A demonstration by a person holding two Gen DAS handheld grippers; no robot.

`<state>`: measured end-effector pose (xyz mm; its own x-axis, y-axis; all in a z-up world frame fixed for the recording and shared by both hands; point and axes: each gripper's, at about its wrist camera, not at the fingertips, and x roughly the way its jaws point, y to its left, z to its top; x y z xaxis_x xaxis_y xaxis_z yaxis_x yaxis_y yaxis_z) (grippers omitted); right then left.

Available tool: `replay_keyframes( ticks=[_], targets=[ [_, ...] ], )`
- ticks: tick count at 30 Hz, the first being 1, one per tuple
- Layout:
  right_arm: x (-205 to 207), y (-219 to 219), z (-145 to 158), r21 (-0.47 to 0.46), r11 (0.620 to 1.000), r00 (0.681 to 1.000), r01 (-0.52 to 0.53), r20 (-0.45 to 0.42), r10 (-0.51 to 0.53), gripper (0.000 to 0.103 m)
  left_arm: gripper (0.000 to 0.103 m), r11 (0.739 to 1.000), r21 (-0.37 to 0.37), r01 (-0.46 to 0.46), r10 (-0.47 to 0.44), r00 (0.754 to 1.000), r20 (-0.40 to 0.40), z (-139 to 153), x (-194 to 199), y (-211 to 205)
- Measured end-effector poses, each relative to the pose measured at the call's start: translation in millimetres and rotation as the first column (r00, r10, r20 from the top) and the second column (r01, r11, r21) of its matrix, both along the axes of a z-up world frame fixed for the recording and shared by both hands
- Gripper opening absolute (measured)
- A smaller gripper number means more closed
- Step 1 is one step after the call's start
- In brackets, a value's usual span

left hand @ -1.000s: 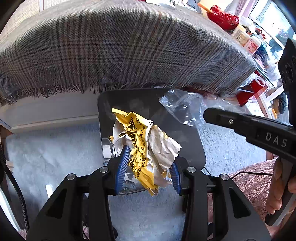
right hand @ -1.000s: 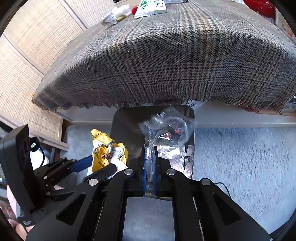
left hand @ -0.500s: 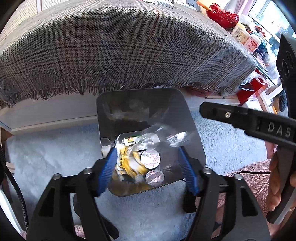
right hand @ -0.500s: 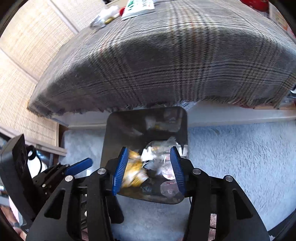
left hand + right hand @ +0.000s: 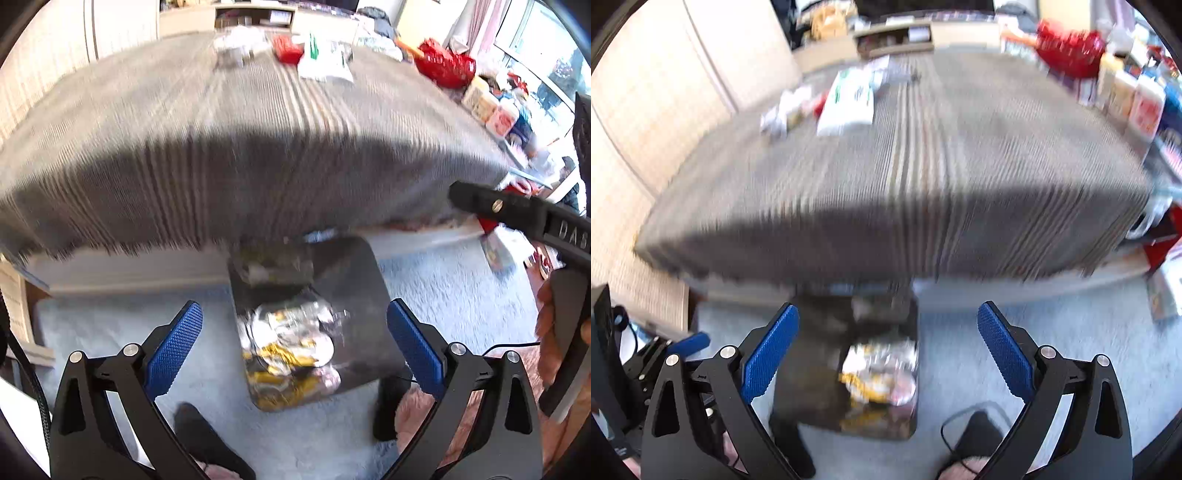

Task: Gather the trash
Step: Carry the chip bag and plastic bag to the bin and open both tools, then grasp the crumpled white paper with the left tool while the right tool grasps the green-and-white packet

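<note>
left gripper (image 5: pixel 294 341) jaws opening wide, nothing between pads, above dark bin (image 5: pixel 354 280) on pale carpet (image 5: pixel 110 332). crumpled yellow and clear trash (image 5: pixel 288 350) lies inside bin, near front. right gripper (image 5: pixel 888 341) jaws also opening, empty, over same bin. plaid-covered table (image 5: pixel 923 166) behind, blurred.

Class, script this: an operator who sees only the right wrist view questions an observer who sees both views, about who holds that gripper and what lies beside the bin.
Operator: My right gripper has its jaws opening, with nothing between them, above the bin. What holds it?
Observer: The left wrist view shows a hand wrapped round its handle.
Operator: Anything on the floor on that side of the bin?
Observer: Pinkish fabric lies there on the carpet.
</note>
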<state>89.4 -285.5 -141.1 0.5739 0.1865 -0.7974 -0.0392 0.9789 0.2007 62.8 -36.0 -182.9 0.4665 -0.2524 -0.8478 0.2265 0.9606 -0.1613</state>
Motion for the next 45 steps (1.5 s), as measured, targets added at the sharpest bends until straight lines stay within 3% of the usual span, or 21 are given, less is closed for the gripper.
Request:
replay_keyframes(
  ticks=[5,10,14,19,26,35,37,40,42,45],
  targets=[
    [30.6,-7.1,34.2,-0.03,0.998,0.991,0.051,0.123,-0.047,0.098,0.095,1.0,0.003,-0.029,0.029,0.997,0.07,32.4,30.3,10.3],
    [62.9,-4.5,46.7,-0.032,0.996,0.979,0.079,0.192,-0.071,0.098,0.095,0.997,0.025,-0.069,0.064,0.988,0.14,57.2,72.3,18.4],
    [93.7,2.9,45.1,-0.005,0.998,0.979,0.064,0.195,-0.062,0.094,0.095,0.994,0.056,-0.098,0.085,0.976,0.2,66.2,110.4,25.6],
    [131.4,17.6,33.7,0.012,0.999,0.986,0.034,0.164,-0.036,0.09,0.094,0.993,0.052,-0.103,0.091,0.976,0.199,56.7,154.3,32.0],
    [175.0,38.4,6.7,0.033,0.999,0.996,0.004,0.093,-0.007,0.082,0.083,0.995,0.035,-0.091,0.082,0.977,0.198,46.1,196.0,32.8],
    [196.7,44.6,-7.3,0.029,1.0,0.998,0.004,0.059,-0.005,0.079,0.08,0.999,0.002,-0.047,0.045,0.974,0.22,45.8,232.2,25.6],
    [198.9,43.6,-11.1,0.035,0.999,0.999,0.0,0.053,-0.002,0.076,0.077,0.999,0.014,-0.031,0.027,0.977,0.211,43.6,242.1,20.5],
    [198.2,44.8,-14.7,0.016,1.0,0.998,-0.01,0.06,0.009,0.063,0.063,1.0,0.013,-0.028,0.025,0.982,0.186,37.0,252.8,20.3],
    [197.3,46.0,-14.8,0.007,1.0,0.998,-0.023,0.066,0.022,0.041,0.049,1.0,0.009,-0.026,0.025,0.985,0.172,33.1,257.9,22.5],
    [198.0,44.8,-13.6,0.016,1.0,0.998,-0.019,0.066,0.018,0.029,0.035,1.0,0.008,-0.018,0.017,0.986,0.167,30.6,257.5,23.2]
  ],
)
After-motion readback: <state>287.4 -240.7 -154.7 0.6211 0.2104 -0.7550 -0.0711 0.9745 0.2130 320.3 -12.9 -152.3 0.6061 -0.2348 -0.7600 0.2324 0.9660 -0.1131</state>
